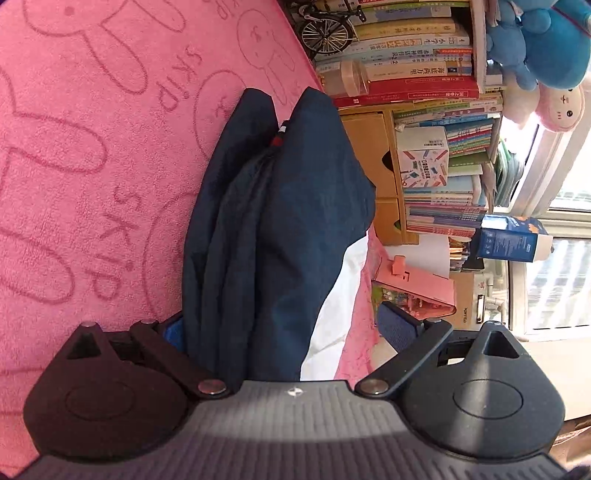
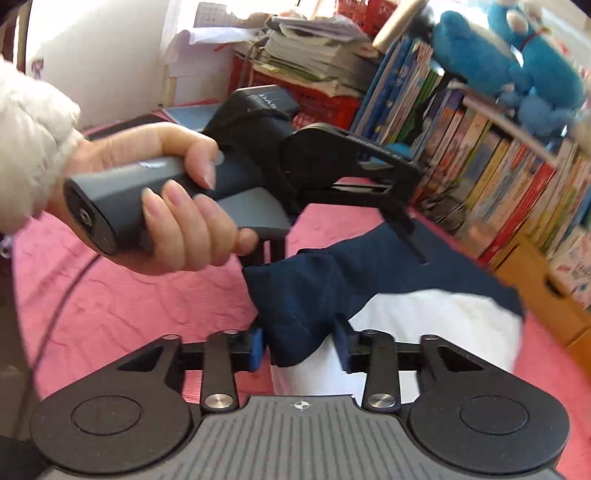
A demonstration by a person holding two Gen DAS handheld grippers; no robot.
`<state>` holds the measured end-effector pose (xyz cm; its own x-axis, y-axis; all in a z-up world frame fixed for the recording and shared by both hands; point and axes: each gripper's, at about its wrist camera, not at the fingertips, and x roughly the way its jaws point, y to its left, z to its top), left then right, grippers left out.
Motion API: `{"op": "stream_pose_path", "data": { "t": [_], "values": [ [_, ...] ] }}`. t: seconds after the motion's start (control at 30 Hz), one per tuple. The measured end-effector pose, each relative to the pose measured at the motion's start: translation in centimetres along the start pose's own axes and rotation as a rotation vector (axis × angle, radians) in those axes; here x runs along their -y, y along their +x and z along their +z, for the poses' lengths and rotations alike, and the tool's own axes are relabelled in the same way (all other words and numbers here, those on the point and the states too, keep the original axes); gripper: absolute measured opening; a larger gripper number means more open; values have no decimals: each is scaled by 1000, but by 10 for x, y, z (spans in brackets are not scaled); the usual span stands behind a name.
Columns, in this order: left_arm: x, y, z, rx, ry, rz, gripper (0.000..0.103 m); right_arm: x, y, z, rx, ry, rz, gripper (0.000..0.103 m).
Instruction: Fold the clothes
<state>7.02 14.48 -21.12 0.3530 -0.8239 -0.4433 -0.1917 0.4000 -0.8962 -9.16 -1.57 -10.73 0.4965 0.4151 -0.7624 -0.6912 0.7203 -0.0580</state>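
Pink rabbit-patterned blanket [image 1: 92, 166]; stacked books [image 1: 417, 55], model bicycle [image 1: 325, 31] and blue plush toys [image 1: 543, 40] are seen alongside.

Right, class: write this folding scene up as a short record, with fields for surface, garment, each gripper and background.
surface: pink blanket with rabbit outlines
garment: navy garment, bunched, over white cloth
left gripper: open, navy fabric between the fingers
right gripper: open, a navy fold between the pads
left hand: gripping the left gripper's handle
background: stacked books, blue plush toys
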Motion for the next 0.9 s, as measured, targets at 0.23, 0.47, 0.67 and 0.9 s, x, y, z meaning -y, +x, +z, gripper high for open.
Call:
{"op": "stream_pose_path", "data": {
  "t": [0.23, 0.47, 0.67, 0.9],
  "values": [
    [-2, -6, -3, -5, 67, 116, 43, 129, -43, -36, 3, 591, 122, 92],
    [13, -10, -12, 21, 126, 170, 33, 274, 15, -70, 101, 961, 84, 86],
    [29, -11, -12, 8, 159, 184, 33, 290, 67, -58, 158, 948, 167, 88],
    [54, -25, -32, 37, 174, 177, 21, 299, 52, -55, 170, 1103, 268, 36]
  ]
}}
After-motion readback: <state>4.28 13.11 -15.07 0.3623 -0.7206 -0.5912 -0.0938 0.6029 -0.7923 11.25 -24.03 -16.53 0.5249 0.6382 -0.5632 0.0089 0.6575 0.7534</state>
